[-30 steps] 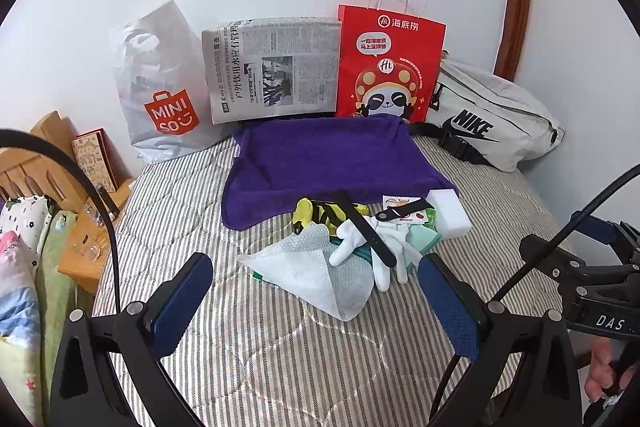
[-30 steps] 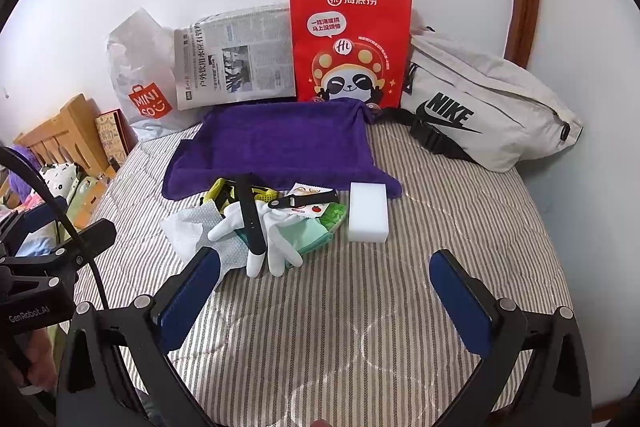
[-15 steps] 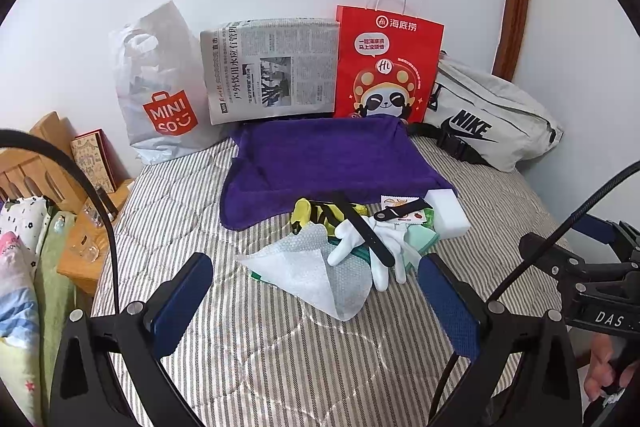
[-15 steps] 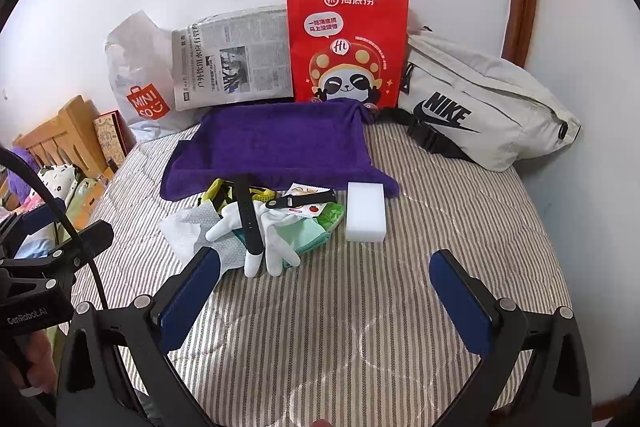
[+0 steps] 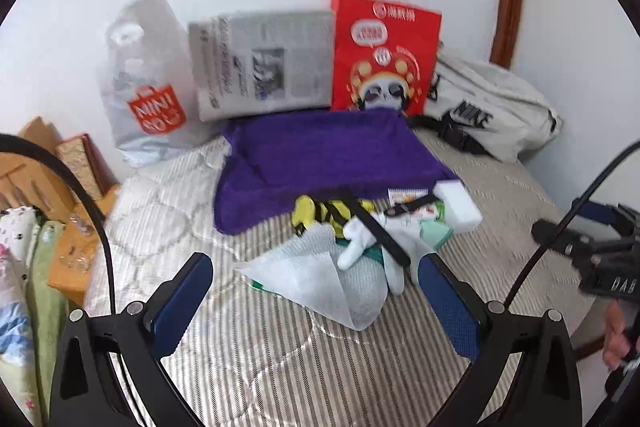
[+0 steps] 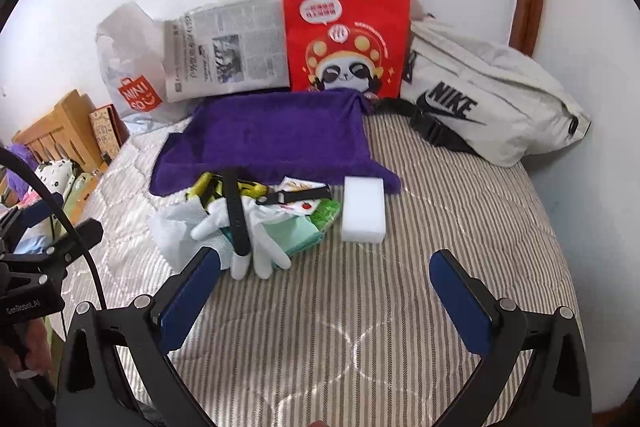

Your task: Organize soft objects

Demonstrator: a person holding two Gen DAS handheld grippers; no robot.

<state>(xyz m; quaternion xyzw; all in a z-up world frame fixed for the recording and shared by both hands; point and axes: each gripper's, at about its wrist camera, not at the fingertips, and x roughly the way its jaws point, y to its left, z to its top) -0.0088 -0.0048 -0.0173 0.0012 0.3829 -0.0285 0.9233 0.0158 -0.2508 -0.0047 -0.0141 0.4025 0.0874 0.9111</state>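
Both grippers hung wide open over the bed, holding nothing. The left gripper [image 5: 316, 285] had its blue pads spread to either side of the near edge of the pile, not touching it; the right gripper [image 6: 324, 285] hovered over bare striped mattress [image 6: 360, 327], with the pile just beyond its left pad.

The bed ran back to a white wall, where four things leaned in a row: a white plastic bag [image 6: 128, 67], a newspaper [image 6: 228, 51], a red paper bag [image 6: 348, 35] with a panda on it, and a pale sling bag [image 6: 488, 91] lying on its side. A wooden headboard [image 6: 60, 131] showed at the left.

A purple towel [image 6: 272, 135] lay spread flat in front of the bags. At its near edge sat the pile of soft things: a white glove [image 6: 256, 227] with a black strap [image 6: 236, 211] lying across it, a crumpled white sheet [image 5: 320, 275] (foam wrap, possibly) at the left, something yellow [image 5: 308, 211] at the back, and green packets [image 6: 316, 223] underneath. A white sponge [image 6: 364, 207] lay just right of the pile, its far end touching the towel's corner.
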